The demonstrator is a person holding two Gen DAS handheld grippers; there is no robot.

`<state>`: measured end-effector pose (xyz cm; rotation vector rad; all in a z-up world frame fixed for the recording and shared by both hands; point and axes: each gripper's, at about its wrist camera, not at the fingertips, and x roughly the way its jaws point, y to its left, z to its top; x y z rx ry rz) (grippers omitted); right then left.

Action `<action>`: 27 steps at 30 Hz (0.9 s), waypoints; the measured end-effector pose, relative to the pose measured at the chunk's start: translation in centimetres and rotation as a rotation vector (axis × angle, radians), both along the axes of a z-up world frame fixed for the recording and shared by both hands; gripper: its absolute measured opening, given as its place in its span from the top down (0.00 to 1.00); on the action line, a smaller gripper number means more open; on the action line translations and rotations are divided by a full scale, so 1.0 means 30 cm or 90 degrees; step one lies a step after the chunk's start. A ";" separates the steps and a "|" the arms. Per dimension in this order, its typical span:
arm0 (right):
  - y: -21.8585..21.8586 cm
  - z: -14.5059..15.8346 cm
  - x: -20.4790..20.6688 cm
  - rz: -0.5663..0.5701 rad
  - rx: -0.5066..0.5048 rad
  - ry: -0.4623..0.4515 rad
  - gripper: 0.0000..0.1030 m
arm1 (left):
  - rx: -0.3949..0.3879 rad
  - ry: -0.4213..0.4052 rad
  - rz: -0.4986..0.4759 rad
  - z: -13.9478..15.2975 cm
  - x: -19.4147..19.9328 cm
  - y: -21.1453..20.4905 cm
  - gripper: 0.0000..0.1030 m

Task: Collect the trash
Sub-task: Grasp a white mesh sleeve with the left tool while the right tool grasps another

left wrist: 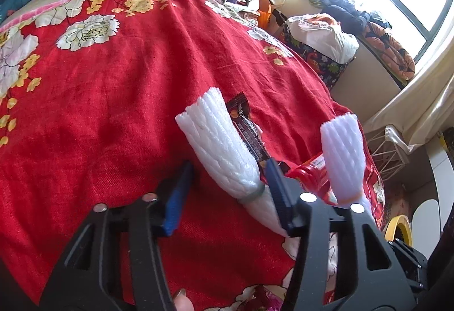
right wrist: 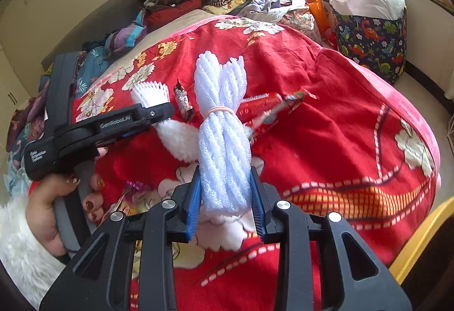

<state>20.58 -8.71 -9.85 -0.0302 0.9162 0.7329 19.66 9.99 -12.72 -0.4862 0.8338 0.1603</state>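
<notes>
Red floral blanket point(left wrist: 119, 101) is covering the bed, and we are working at its near edge.
Our right hand-held gripper point(right wrist: 226, 200) is pinching a ribbed white foam net bundle point(right wrist: 224, 123) tied with a pink band; our left hand-held gripper point(left wrist: 227, 189) is standing part-spread, its right pad touching a second foam bundle point(left wrist: 218, 138), the grip unclear. A dark wrapper point(left wrist: 247, 129) and red packet point(left wrist: 309, 177) are lying between them; clothes are crowding the far side.

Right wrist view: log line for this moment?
right tool shut on pink-banded white foam-net bundle | left tool open around grey-banded white foam-net bundle
</notes>
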 end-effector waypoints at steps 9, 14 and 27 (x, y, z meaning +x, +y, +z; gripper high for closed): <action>-0.086 0.024 -0.108 -0.022 0.011 -0.005 0.71 | -0.009 -0.033 -0.027 0.055 -0.054 -0.042 0.82; -0.124 0.059 -0.149 -0.030 0.023 -0.019 0.71 | -0.002 -0.062 -0.049 0.116 -0.088 -0.093 0.82; -0.223 0.153 -0.218 -0.062 0.045 -0.058 0.71 | 0.035 -0.114 -0.094 0.249 -0.148 -0.212 0.82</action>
